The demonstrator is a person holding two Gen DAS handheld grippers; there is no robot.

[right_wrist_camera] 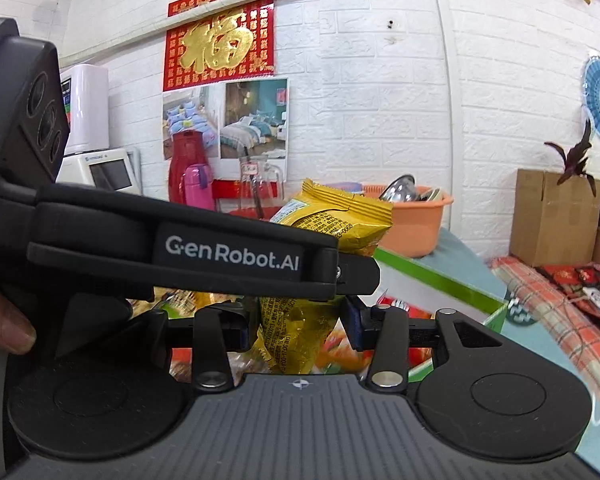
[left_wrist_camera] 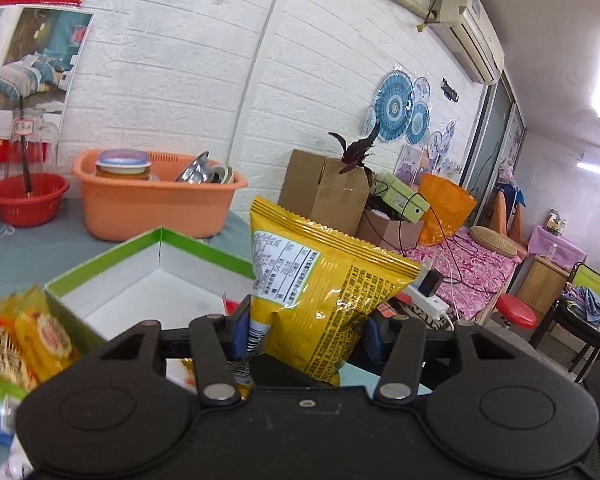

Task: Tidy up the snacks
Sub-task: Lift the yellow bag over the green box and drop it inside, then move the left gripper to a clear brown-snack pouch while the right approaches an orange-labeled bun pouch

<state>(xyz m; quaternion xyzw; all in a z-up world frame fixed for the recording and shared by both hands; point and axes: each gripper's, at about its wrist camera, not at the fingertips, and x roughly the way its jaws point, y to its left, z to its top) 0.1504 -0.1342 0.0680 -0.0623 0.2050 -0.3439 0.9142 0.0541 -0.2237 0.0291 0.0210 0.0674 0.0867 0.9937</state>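
Box rim: the green-edged white box (left_wrist_camera: 156, 276) lies open ahead-left of the left gripper (left_wrist_camera: 306, 334).
Left jaws: clamped on the upright yellow snack bag (left_wrist_camera: 324, 280).
Right gripper (right_wrist_camera: 300, 326): jaws apart around that bag's lower end, below the left gripper.

Yellow chip bag (left_wrist_camera: 332, 280): glossy crinkled foil-plastic film, specular highlights. Left claw (left_wrist_camera: 306, 336): matt black plastic, bright metal rivets. Green-rimmed box (left_wrist_camera: 160, 256): smooth white card interior. Orange basin (left_wrist_camera: 152, 196): smooth plastic. Cardboard box (left_wrist_camera: 324, 188): matt brown. Wall (left_wrist_camera: 180, 60): white embossed brick texture.
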